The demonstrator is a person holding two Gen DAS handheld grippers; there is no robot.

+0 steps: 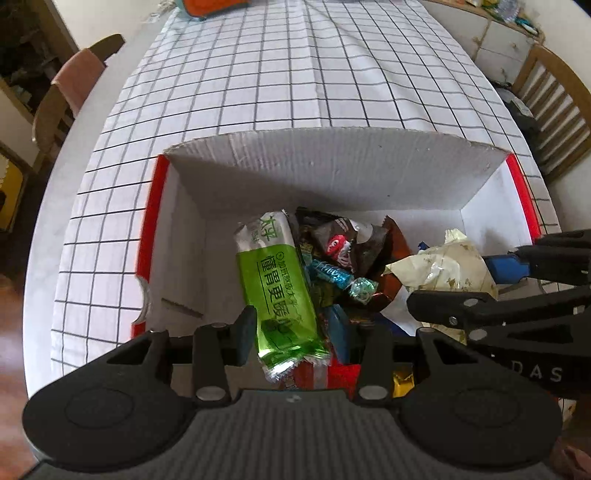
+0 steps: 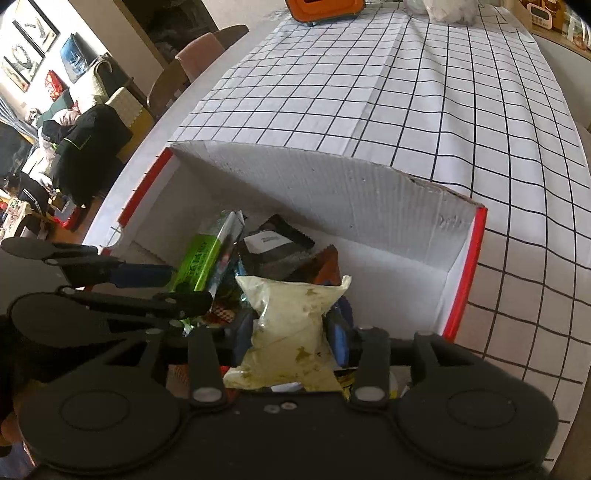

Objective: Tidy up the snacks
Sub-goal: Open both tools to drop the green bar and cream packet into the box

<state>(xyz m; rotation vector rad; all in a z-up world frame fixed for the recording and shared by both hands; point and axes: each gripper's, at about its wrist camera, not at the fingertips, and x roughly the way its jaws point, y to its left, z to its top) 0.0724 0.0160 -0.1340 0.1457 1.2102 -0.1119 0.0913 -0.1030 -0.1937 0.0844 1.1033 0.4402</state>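
A cardboard box, white inside and red outside, stands on the checked tablecloth with several snacks in it. My left gripper points down into the box, shut on a green snack packet that stands on end between its pads. To its right, my right gripper is closed on a cream-coloured packet, pinched at its waist just above the pile. Both packets hang low inside the box.
Under the grippers lie a dark wrapper with a red figure, a blue-wrapped candy and other sweets. An orange case sits at the table's far end. Chairs stand on the left and right.
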